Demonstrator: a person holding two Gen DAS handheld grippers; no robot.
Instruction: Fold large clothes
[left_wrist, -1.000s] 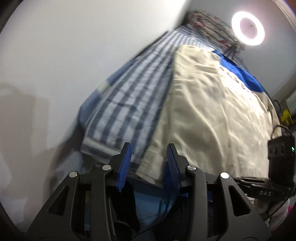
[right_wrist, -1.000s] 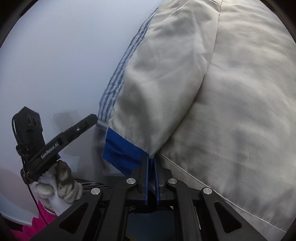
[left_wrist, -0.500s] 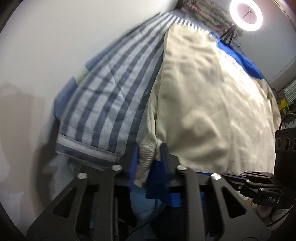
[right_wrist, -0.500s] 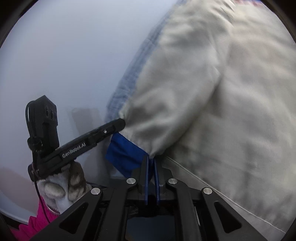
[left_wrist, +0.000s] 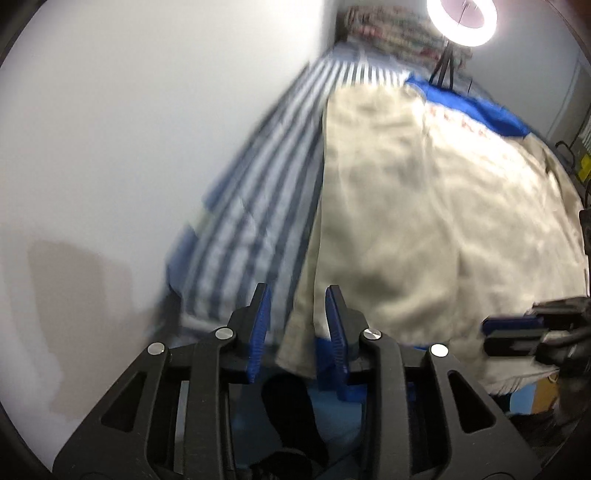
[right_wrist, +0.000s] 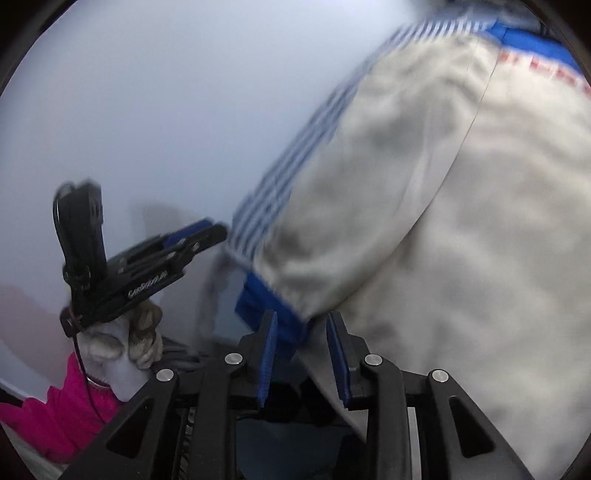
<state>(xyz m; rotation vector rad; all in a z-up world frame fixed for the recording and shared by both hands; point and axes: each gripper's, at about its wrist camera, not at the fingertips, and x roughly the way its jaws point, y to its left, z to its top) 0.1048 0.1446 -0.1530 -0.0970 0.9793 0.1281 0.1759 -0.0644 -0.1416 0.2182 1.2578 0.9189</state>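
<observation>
Though motion blur smears both views, the left gripper (left_wrist: 297, 325) shows at lower centre with jaws opening, the beige garment (left_wrist: 424, 221) hem loose between them, unpinched. Left of it lies the striped sheet (left_wrist: 258, 206). At the right wrist view's lower left, a gloved hand (right_wrist: 122, 343) appears; the right gripper (right_wrist: 301, 350) is opening, spread around the blue cuff (right_wrist: 266, 306), partly hidden.

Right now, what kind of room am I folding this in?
Probably a bedroom, used as a recording spot. The cream garment lies spread on a bed with a blue-and-white striped sheet pushed against a plain white wall, and a ring light on a stand glows at the far end.
</observation>
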